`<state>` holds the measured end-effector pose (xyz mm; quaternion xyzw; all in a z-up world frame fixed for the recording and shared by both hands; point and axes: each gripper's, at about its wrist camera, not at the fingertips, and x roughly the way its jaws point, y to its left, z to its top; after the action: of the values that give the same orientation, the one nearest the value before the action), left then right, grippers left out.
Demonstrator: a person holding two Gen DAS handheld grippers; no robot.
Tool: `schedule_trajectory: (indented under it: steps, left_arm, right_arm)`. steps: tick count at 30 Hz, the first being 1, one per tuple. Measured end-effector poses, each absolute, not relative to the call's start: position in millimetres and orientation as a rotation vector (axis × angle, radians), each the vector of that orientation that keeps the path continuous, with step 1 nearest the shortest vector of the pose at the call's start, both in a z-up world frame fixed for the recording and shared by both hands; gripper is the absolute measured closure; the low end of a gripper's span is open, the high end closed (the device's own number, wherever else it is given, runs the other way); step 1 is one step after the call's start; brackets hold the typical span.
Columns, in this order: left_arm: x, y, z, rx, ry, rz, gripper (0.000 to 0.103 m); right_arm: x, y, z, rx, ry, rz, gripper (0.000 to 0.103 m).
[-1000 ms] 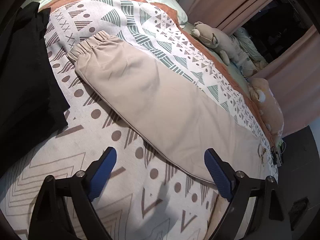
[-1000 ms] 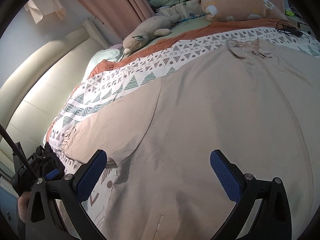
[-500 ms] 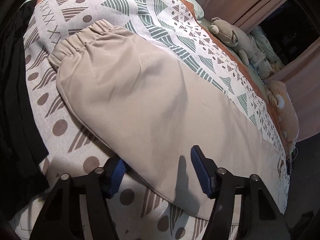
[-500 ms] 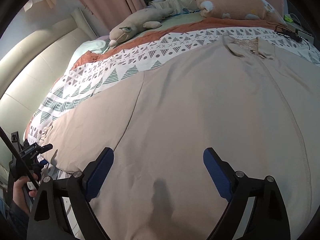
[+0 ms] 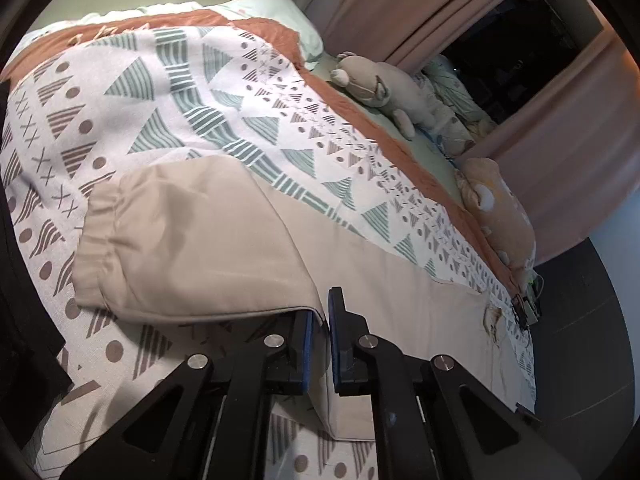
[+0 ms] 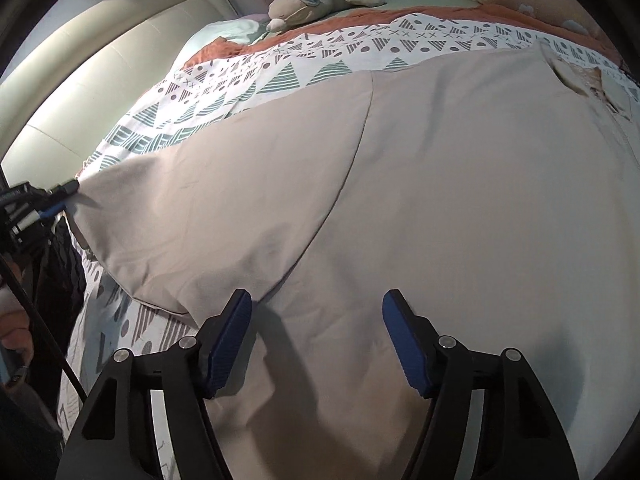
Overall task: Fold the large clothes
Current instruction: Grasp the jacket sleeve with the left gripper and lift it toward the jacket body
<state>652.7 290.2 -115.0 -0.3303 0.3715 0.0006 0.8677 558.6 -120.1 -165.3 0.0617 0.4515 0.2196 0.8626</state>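
Observation:
A large beige garment (image 6: 440,184) lies spread on the patterned bedspread (image 5: 168,92). Its collar (image 6: 580,80) is at the far right. In the left wrist view my left gripper (image 5: 320,340) is shut on the lower edge of the long sleeve (image 5: 208,240) and holds that edge raised, with the gathered cuff (image 5: 98,248) sagging to the left. The right wrist view shows the left gripper (image 6: 60,196) at the far left, pinching the sleeve. My right gripper (image 6: 316,340) hovers low over the garment near the armpit seam. Its jaws are closing, cloth lies under the gap, and the pads (image 6: 230,340) do not press it.
A black cloth (image 5: 24,352) lies at the bed's left edge. Two plush toys (image 5: 384,88) (image 5: 500,216) rest along the far side by pink curtains (image 5: 400,8). A cream padded headboard (image 6: 92,64) and a pale pillow (image 5: 280,12) are behind. A hand (image 6: 16,328) shows at the left.
My left gripper went from wide open to shut on the sleeve's edge and lifted it. My right gripper came down closer over the garment and its jaws narrowed.

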Motion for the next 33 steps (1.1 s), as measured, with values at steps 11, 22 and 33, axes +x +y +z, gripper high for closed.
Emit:
schedule_trajectory:
  steps: [11, 22, 33]
  left_arm:
    - [652.6, 220.0, -44.8, -0.604, 0.721, -0.169, 0.097]
    - [648.4, 105.4, 5.5, -0.545, 0.710, -0.401, 0.097]
    - [657.9, 4.8, -23.7, -0.522, 0.793, -0.466, 0.097]
  right_arm:
    - [556.7, -122.2, -160.1, 0.132, 0.994, 0.498, 0.036]
    - [531.3, -246.4, -117.4, 0.379, 0.902, 0.384, 0.036]
    - [477.3, -339.0, -121.5, 0.527, 0.847, 0.213, 0.020]
